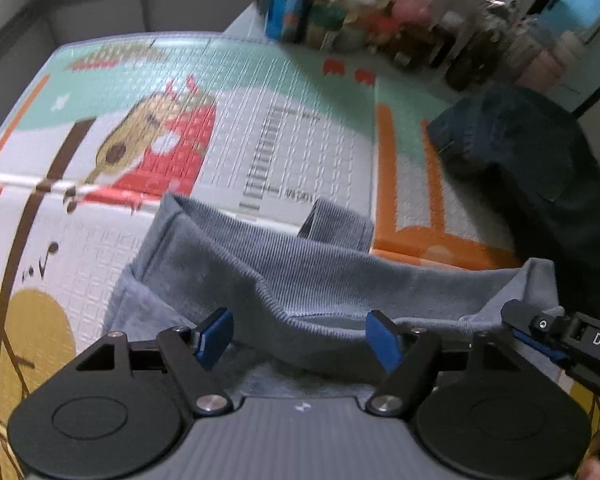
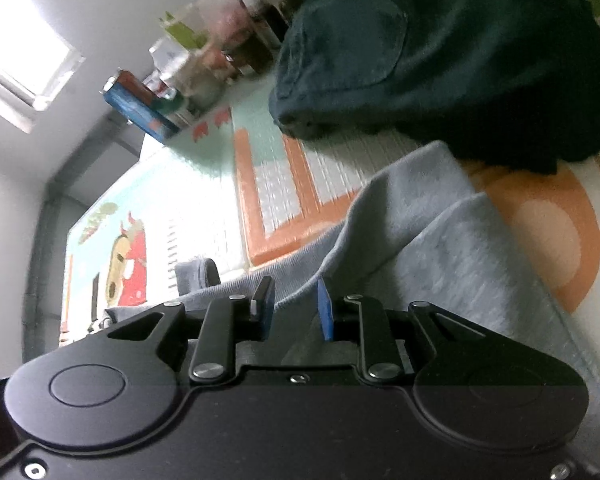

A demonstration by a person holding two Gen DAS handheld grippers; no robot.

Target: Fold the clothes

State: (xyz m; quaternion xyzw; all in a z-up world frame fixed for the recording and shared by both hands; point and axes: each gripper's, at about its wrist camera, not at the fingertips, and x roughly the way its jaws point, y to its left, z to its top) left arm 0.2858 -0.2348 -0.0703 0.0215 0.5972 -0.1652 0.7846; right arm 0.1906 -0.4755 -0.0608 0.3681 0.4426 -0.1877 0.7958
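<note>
1. Two garments are seen on a printed play mat (image 1: pixel 284 136): a light grey-blue ribbed garment (image 1: pixel 300 280) close to the cameras and a dark navy garment (image 1: pixel 540 168) heaped farther off, toward the right of the left wrist view.
2. The grey-blue garment is spread over the mat with a folded ridge raised across its middle; a hem or cuff end (image 1: pixel 340 224) is turned up at its far edge.
3. The left gripper (image 1: pixel 298 338) is held above the near part of the grey-blue garment, pointing steeply down. Its jaws are spread wide, and cloth is seen beneath and between the blue pads (image 1: pixel 214 336), but nothing is pinched.
4. The right gripper (image 2: pixel 296 310) is seen over the same garment, where a fold of grey cloth (image 2: pixel 440 240) rises away from it. Its jaws are set narrowly apart, with a gap visible between the pads and cloth lying behind that gap; no pad is seen pressing on the fabric.
5. In the left wrist view the tip of the right gripper (image 1: pixel 540 328) is seen at the right edge, resting near the garment's right corner.
6. The navy garment is seen partly overlapping the far edge of the grey one in the right wrist view (image 2: pixel 460 60).
7. A crowded row of bottles, jars and packets (image 1: pixel 380 12) is lined up beyond the mat, blurred.
</note>
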